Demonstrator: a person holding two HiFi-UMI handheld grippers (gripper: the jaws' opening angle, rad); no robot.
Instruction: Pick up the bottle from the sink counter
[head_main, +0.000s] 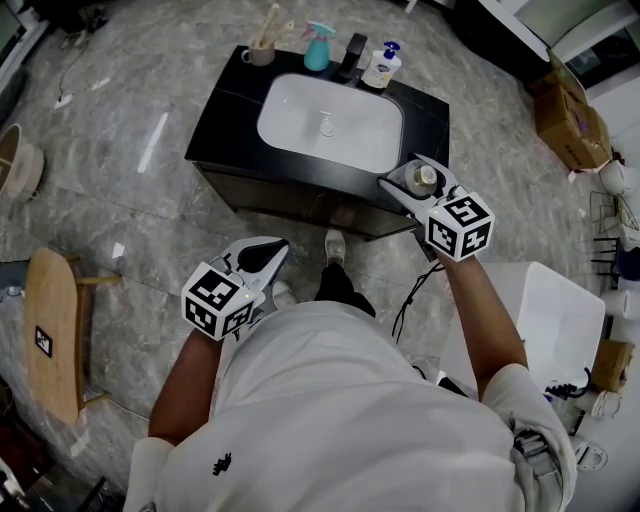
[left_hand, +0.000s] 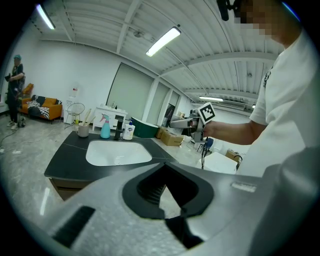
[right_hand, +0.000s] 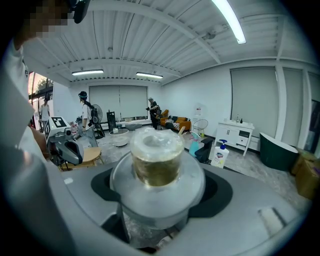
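A clear bottle (head_main: 423, 178) with a pale cap sits between the jaws of my right gripper (head_main: 421, 186), which is shut on it. Head view places it over the front right corner of the black sink counter (head_main: 228, 112). In the right gripper view the bottle (right_hand: 156, 161) fills the middle, its neck ringed by the grey jaws of the right gripper (right_hand: 157, 196). Seen from the left gripper view, the right gripper (left_hand: 186, 123) hangs above counter height. My left gripper (head_main: 262, 258) is low by the person's left side, shut on nothing, and its jaws also meet in its own view (left_hand: 165, 170).
A white basin (head_main: 330, 122) is sunk in the counter. Along its back edge stand a cup with brushes (head_main: 262, 48), a teal spray bottle (head_main: 318, 47), a black faucet (head_main: 352, 55) and a white pump bottle (head_main: 381, 66). A wooden stool (head_main: 55, 330) is at left, a white box (head_main: 555, 320) at right.
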